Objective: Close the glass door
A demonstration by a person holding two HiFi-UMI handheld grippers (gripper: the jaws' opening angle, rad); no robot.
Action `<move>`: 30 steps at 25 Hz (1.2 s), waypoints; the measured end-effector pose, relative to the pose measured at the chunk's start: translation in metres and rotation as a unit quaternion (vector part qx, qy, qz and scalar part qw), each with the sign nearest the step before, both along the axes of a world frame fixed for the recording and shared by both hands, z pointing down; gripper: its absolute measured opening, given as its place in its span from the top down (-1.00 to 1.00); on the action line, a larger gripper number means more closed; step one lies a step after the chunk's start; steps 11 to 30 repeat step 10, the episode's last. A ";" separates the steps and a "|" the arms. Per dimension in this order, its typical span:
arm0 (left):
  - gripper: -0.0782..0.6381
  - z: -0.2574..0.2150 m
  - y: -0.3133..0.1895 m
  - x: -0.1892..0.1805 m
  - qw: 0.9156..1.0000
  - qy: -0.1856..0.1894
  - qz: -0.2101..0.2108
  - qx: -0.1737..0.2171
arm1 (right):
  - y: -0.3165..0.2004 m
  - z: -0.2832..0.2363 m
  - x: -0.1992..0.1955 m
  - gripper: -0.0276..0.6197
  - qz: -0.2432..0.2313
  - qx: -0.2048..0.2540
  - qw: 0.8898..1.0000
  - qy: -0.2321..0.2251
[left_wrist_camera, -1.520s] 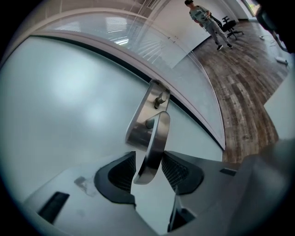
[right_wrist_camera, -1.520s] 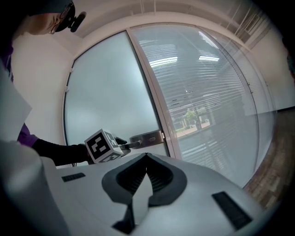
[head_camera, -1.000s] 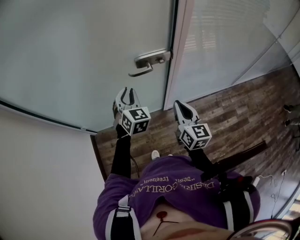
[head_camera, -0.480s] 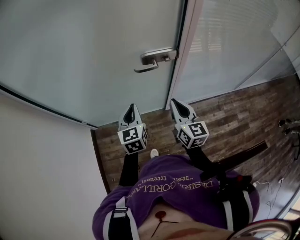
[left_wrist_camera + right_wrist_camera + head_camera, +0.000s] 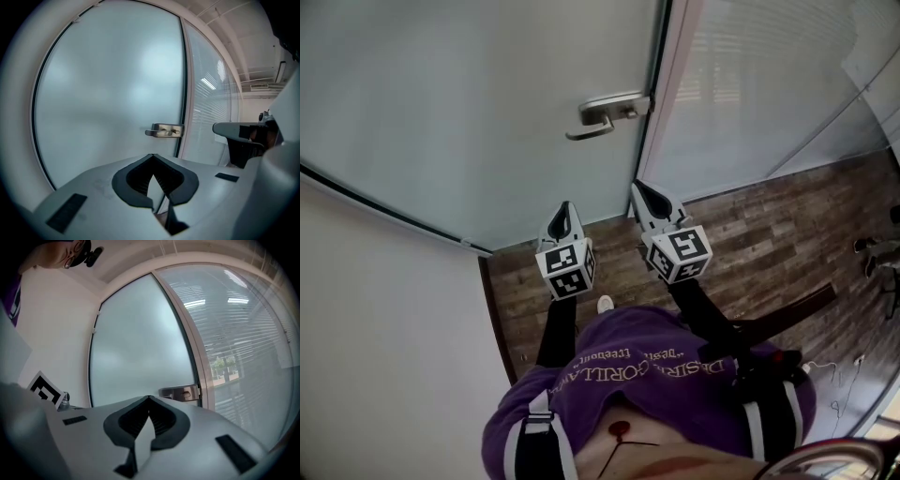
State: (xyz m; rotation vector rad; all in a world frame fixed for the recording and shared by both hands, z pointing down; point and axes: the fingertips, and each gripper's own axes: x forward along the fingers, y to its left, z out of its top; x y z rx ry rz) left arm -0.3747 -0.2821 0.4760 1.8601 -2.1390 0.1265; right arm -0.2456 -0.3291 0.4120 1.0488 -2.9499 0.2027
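Note:
The frosted glass door (image 5: 478, 103) fills the upper left of the head view, and its latch edge lies along the pale frame (image 5: 673, 94). A metal lever handle (image 5: 602, 114) sits at that edge and also shows as the handle (image 5: 163, 131) and the handle (image 5: 180, 392). My left gripper (image 5: 565, 210) hovers short of the door, below the handle, with its jaws shut on nothing (image 5: 152, 156). My right gripper (image 5: 637, 188) is a little higher and nearer the frame, also shut and empty (image 5: 149, 398). Neither touches the door.
A glazed wall with blinds (image 5: 769, 84) stands right of the frame. Wood-pattern floor (image 5: 750, 234) runs below it, and a white wall (image 5: 384, 337) closes the left side. The person's purple shirt (image 5: 656, 384) fills the bottom; dark stands and cables (image 5: 872, 253) sit at the far right.
The left gripper's jaws have gone from open to shut, and it rolled and drew back from the door. The right gripper has risen a little towards the frame.

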 end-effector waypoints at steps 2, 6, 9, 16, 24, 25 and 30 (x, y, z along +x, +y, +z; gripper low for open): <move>0.78 -0.003 0.000 0.001 1.000 0.000 -0.001 0.004 | -0.001 -0.002 0.001 0.92 0.003 0.001 1.000 -0.002; 0.78 -0.007 -0.002 0.002 1.000 -0.008 0.001 0.011 | -0.002 -0.003 0.002 0.92 0.007 0.000 1.000 -0.003; 0.78 -0.007 -0.001 0.000 1.000 -0.008 -0.002 0.011 | -0.002 -0.002 0.002 0.92 0.007 -0.003 1.000 -0.004; 0.78 -0.007 0.000 0.000 1.000 -0.007 -0.003 0.011 | -0.002 -0.002 0.002 0.92 0.008 -0.004 1.000 -0.003; 0.78 -0.007 0.000 0.000 1.000 -0.007 -0.003 0.011 | -0.002 -0.002 0.002 0.92 0.008 -0.004 1.000 -0.003; 0.78 -0.007 0.000 0.000 1.000 -0.007 -0.003 0.011 | -0.002 -0.002 0.002 0.92 0.008 -0.004 1.000 -0.003; 0.78 -0.007 0.000 0.000 1.000 -0.007 -0.003 0.011 | -0.002 -0.002 0.002 0.92 0.008 -0.004 1.000 -0.003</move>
